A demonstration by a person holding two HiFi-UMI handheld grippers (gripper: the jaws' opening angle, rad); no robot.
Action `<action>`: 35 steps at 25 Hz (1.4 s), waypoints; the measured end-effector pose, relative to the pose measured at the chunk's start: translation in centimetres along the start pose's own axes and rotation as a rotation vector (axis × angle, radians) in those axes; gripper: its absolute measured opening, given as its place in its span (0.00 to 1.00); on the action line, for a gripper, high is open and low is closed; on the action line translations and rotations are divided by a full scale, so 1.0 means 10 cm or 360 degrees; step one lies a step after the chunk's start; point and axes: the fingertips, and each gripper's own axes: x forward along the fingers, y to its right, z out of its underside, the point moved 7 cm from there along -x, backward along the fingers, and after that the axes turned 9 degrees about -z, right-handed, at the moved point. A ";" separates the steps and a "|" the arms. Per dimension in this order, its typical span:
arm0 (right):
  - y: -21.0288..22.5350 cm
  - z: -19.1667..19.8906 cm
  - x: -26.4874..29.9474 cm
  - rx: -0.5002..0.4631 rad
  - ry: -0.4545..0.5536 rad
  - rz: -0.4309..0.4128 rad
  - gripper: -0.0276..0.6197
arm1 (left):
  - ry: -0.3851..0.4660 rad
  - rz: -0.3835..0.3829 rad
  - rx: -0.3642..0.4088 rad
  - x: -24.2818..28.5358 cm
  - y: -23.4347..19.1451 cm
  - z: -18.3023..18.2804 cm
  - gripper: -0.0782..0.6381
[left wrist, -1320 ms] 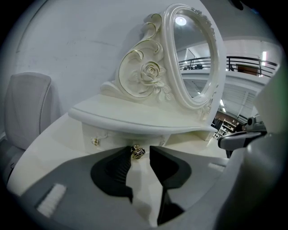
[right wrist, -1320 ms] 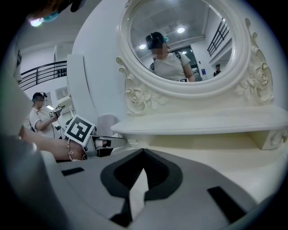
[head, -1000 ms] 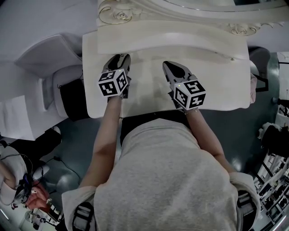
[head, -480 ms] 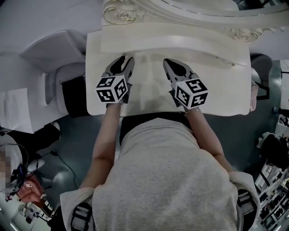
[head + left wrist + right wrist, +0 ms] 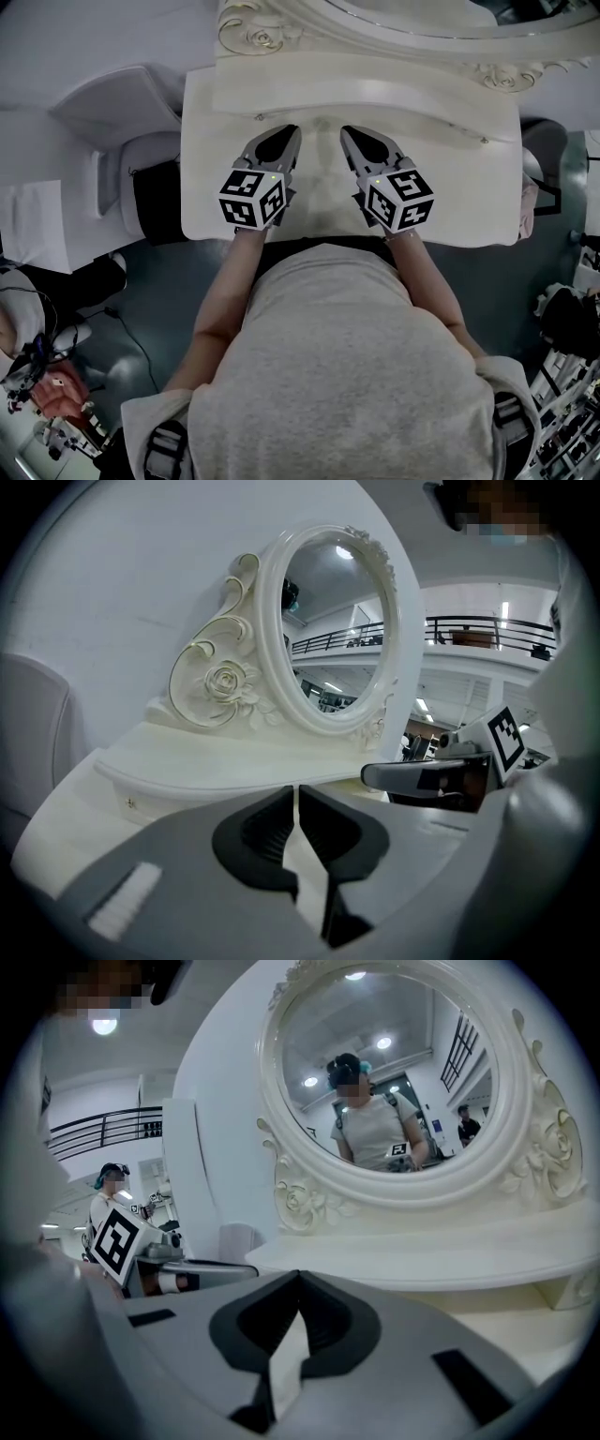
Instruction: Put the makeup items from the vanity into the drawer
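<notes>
My left gripper [image 5: 286, 133] hovers over the white vanity top [image 5: 450, 187], left of centre. Its jaws are closing; only a thin slit is left between the tips [image 5: 296, 789], and nothing is in it. Just to its right, my right gripper [image 5: 349, 132] is shut and empty, its tips meeting [image 5: 299, 1274]. Both point at the raised shelf [image 5: 375, 89] under the oval mirror [image 5: 333, 621]. A small drawer knob [image 5: 129, 802] shows on the shelf's front at left. No makeup item shows in any view.
A white chair [image 5: 112, 122] and a dark object [image 5: 155, 202] stand left of the vanity. White paper [image 5: 28, 234] lies further left. The ornate mirror frame [image 5: 403, 1063] rises behind the shelf. Cluttered equipment [image 5: 572, 319] sits at right.
My left gripper has moved right and towards the mirror, and its jaws have gone from wide apart to nearly together. The right gripper has barely shifted.
</notes>
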 end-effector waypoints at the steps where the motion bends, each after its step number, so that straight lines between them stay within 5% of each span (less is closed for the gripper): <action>1: 0.00 0.00 -0.01 0.0000 0.0006 -0.0005 0.05 | -0.0019 -0.0010 0.0005 0.00 0.03 0.01 0.14; 5: 0.00 -0.02 -0.05 0.0003 0.0025 -0.0011 0.05 | -0.0093 -0.0012 0.0058 0.01 0.11 0.02 0.12; 35: -0.18 0.14 0.00 -0.0138 -0.0128 0.0024 0.05 | -0.0060 0.0038 0.0073 -0.07 0.25 0.15 0.12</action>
